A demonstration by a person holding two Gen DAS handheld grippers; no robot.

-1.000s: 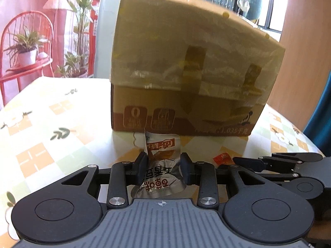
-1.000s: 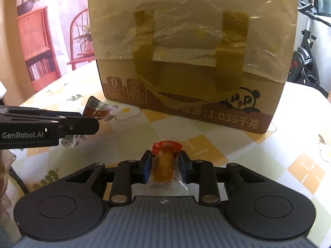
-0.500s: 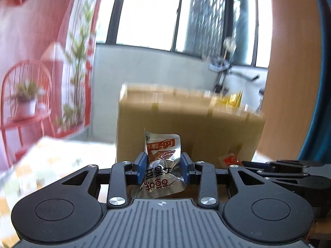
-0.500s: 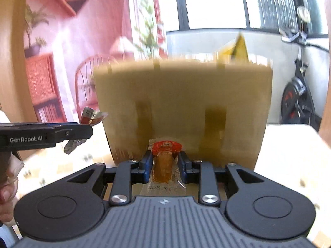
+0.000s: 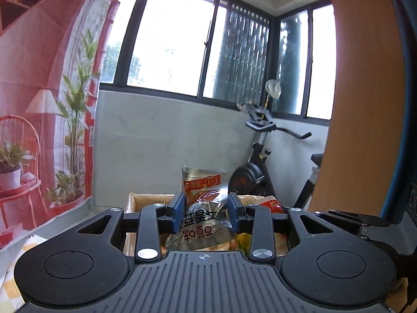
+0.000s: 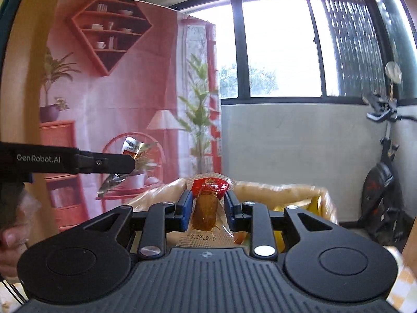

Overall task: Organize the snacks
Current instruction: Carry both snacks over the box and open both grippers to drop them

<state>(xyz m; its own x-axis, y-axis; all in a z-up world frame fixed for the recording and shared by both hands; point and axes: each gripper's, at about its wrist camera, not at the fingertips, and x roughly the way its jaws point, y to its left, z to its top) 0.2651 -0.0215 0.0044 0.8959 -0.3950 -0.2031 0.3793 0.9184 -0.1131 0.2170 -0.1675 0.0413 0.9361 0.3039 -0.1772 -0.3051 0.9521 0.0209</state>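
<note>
Silver snack packet (image 5: pixel 204 216) pinched between left jaws, clear-wrapped sausage (image 6: pixel 207 208) between right jaws.

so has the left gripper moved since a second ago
Yes, upward. The left gripper, shut on the silver packet, faced the box's side before; now it looks over the box rim.

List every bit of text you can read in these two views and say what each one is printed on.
"GenRobot.AI": white lettering on the side of the left tool, seen in the right wrist view.
"E97 D": end of a stamped code on the clear sausage packet in the right tool; the digits before it are too blurred.
Silver snack packet in the left tool's grip: large upside-down characters, not legible.
Sausage packet's red label: too small to read.
</note>
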